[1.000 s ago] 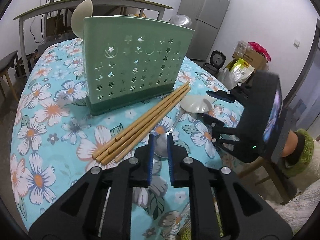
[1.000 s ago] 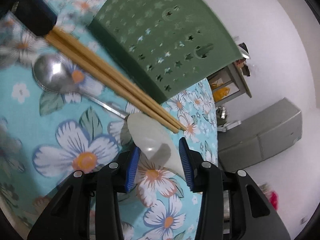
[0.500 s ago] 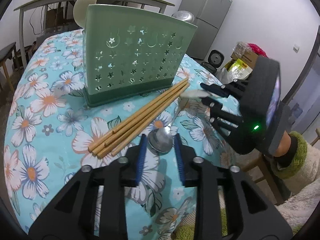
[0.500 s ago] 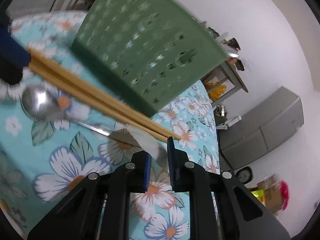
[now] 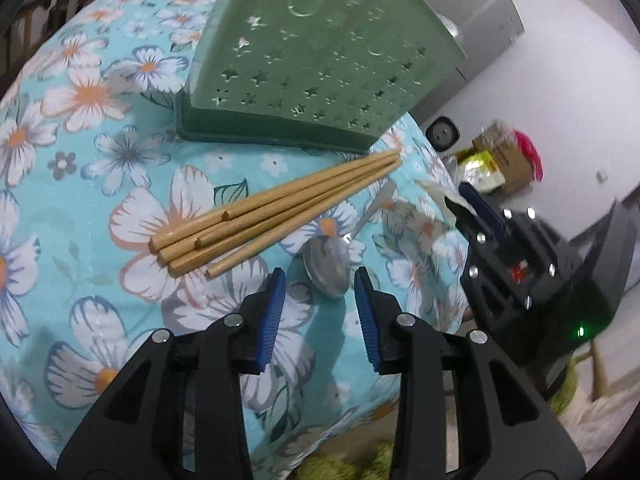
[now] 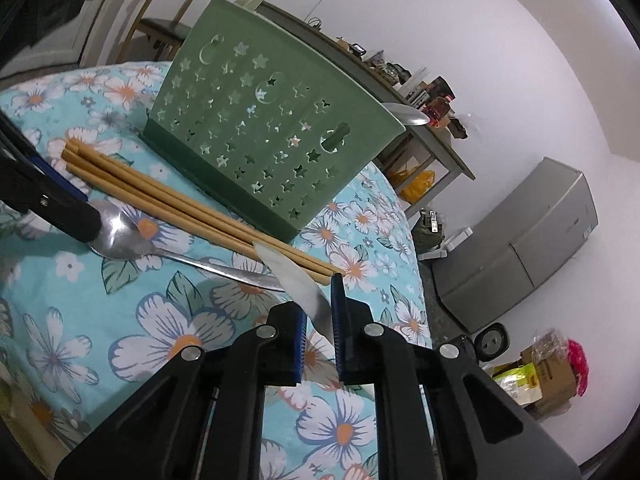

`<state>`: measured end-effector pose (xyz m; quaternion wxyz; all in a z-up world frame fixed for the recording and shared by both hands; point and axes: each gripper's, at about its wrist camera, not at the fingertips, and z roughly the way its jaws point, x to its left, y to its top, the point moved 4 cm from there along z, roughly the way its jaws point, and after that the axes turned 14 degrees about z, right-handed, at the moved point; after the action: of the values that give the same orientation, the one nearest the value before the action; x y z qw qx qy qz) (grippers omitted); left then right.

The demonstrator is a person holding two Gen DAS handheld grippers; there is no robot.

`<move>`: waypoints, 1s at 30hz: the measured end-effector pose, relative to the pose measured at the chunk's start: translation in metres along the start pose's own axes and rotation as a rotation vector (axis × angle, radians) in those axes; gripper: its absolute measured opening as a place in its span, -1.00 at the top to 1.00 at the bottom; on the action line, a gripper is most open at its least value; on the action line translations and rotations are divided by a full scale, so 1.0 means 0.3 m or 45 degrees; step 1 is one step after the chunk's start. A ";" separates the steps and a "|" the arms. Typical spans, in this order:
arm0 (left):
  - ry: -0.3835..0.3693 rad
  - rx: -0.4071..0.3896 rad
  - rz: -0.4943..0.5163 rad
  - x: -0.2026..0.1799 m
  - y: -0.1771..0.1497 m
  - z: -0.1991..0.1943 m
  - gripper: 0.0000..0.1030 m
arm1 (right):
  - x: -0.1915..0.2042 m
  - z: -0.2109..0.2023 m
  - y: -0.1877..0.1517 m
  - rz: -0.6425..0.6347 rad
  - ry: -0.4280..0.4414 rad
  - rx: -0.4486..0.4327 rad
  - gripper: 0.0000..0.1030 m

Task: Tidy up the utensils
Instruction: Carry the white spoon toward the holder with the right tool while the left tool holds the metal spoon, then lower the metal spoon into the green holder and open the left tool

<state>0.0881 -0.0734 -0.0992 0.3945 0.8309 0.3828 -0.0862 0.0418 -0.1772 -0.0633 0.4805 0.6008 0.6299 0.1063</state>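
A green star-punched utensil holder [image 5: 320,60] [image 6: 260,128] stands on the floral tablecloth [image 5: 80,160]. Several wooden chopsticks [image 5: 272,212] [image 6: 180,200] lie in a bundle in front of it. Beside them lies a metal spoon [image 5: 326,272] [image 6: 120,236]. My left gripper [image 5: 319,280] is open, its blue pads on either side of the spoon's bowl without pressing it. My right gripper [image 6: 320,312] is shut on a white spoon [image 6: 296,280] and holds it tilted just above the cloth. In the left wrist view the right gripper [image 5: 472,208] is at the table's right edge.
A cream utensil [image 6: 250,0] pokes out of the holder's top. The table edge drops off just right of the spoons. Beyond it stand a grey fridge [image 6: 520,248], a cluttered side table [image 6: 360,64], a chair [image 6: 168,20] and boxes [image 6: 540,364] on the floor.
My left gripper opened, rolled and sank over the metal spoon's bowl. My right gripper closed on the white spoon and raised it off the cloth.
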 end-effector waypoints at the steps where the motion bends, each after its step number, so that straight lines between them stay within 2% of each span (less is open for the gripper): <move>1: 0.000 -0.004 -0.010 -0.002 0.001 0.004 0.40 | -0.004 0.001 0.002 0.010 0.001 -0.003 0.77; 5: 0.041 -0.018 -0.030 -0.024 0.000 0.030 0.60 | -0.023 0.014 0.007 0.042 0.008 -0.008 0.77; 7: 0.102 -0.026 -0.022 -0.035 -0.001 0.044 0.77 | -0.031 0.023 0.008 0.054 0.010 -0.011 0.76; 10: 0.163 -0.029 0.023 -0.050 0.002 0.053 0.92 | -0.038 0.026 0.009 0.074 0.009 -0.020 0.76; 16: 0.346 -0.104 0.201 -0.097 0.039 -0.009 0.97 | -0.085 0.014 0.026 0.168 0.005 -0.048 0.77; 24: 0.645 -0.319 0.557 -0.235 0.132 -0.225 0.98 | -0.159 0.018 0.056 0.314 0.013 -0.075 0.79; 27: 0.707 -0.402 0.629 -0.264 0.175 -0.342 0.98 | -0.169 0.020 0.057 0.335 0.014 -0.083 0.79; 30: 0.721 -0.488 0.655 -0.291 0.227 -0.447 0.98 | -0.179 0.024 0.056 0.350 0.022 -0.085 0.79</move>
<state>0.0545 -0.0533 0.0701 0.4299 0.8017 0.2655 0.3193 0.0482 -0.2223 -0.0294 0.4757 0.6642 0.5419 0.1972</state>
